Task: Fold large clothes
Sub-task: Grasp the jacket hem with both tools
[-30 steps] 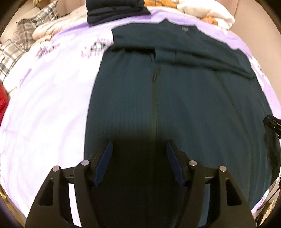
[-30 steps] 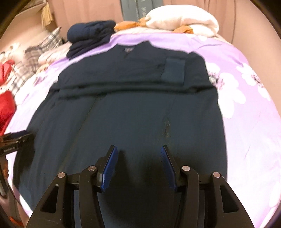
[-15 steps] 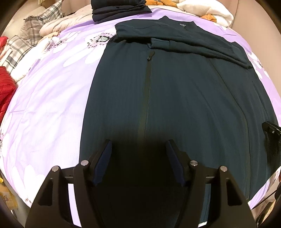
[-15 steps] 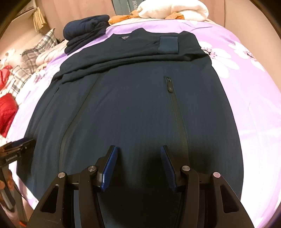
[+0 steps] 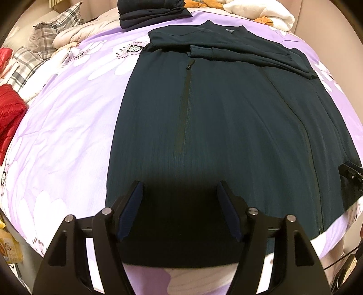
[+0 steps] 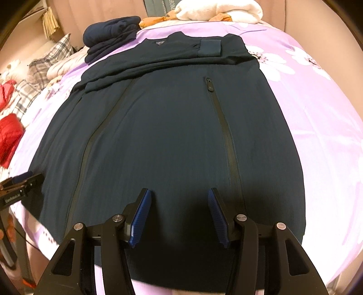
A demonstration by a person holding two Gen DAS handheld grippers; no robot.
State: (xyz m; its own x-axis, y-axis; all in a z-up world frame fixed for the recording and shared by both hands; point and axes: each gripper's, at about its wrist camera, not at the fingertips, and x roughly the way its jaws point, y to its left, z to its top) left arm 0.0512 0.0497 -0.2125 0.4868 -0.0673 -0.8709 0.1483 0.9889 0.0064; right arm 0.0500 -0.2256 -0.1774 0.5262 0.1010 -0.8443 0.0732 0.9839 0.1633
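A large dark navy zip jacket [image 5: 226, 118] lies flat on the purple flowered bed, collar far, hem near me; its sleeves are folded across the chest. It also shows in the right wrist view [image 6: 172, 136]. My left gripper [image 5: 179, 195] is open and empty above the hem's left part. My right gripper [image 6: 178, 199] is open and empty above the hem's right part. The tip of the right gripper [image 5: 350, 175] shows at the left wrist view's right edge; the left gripper [image 6: 20, 188] shows at the right wrist view's left edge.
The purple flowered bedspread [image 5: 68, 127] covers the bed. A stack of folded dark clothes [image 6: 111, 36] sits at the far left. White and orange clothes [image 6: 217, 11] lie at the head. Plaid bedding [image 5: 45, 43] and a red garment [image 5: 9, 113] lie left.
Both grippers have drawn back toward the near edge and risen, so the hem and bed edge now show below the fingers. The jacket has not moved.
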